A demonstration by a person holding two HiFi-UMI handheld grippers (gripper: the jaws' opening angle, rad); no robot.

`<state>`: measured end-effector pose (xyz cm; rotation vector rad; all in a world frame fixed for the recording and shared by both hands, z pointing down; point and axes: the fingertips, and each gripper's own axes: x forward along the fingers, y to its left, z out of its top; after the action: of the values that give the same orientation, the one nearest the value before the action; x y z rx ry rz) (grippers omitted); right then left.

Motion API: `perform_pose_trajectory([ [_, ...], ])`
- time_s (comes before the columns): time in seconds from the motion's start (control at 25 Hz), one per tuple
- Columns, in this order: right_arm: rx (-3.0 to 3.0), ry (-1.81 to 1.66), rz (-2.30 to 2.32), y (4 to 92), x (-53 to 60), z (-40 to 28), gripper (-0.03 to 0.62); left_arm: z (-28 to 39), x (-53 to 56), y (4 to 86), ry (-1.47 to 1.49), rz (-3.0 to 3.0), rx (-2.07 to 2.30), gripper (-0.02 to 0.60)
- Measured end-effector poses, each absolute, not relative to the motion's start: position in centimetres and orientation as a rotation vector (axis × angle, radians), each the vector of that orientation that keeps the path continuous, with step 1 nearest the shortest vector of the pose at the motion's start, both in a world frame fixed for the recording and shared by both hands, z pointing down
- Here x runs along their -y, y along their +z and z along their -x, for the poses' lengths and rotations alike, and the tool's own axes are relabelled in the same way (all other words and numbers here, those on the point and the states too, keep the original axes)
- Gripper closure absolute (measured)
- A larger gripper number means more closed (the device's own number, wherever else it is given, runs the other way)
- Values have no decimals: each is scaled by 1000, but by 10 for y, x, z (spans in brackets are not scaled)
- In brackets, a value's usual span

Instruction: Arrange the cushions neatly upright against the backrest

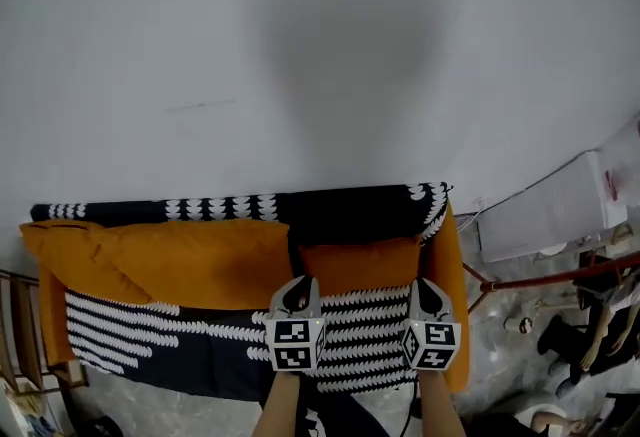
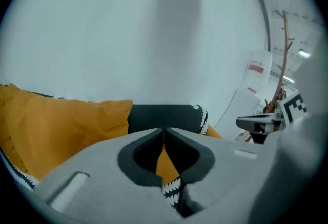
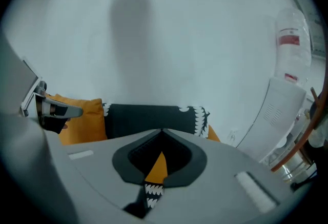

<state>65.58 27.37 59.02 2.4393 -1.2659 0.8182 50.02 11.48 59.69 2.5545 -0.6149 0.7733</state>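
Closed left gripper [image 1: 299, 285] and right gripper [image 1: 430, 287] hover by orange cushion's [image 1: 358, 263] lower corners

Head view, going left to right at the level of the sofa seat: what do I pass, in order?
large orange fabric cushion → left gripper → smaller orange fabric cushion → right gripper → white boxy unit on the floor beside the sofa

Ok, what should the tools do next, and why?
Probably swing both left and open over the wide orange cushion. The small orange cushion already stands against the backrest, while the wide one's left end seems to sag. The left tool and right tool are shut and hold nothing.
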Motion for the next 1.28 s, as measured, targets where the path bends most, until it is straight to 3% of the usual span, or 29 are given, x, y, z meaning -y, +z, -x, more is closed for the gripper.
perform_pose_trajectory([
  [0.72,1309,440,-2697,379,-300,-566,585,-414,-128,358,380,-2832,675,577],
  [1.28,1326,276,-2782,321,-308,-522,585,-371,-140,312,293,-2918,663,577],
])
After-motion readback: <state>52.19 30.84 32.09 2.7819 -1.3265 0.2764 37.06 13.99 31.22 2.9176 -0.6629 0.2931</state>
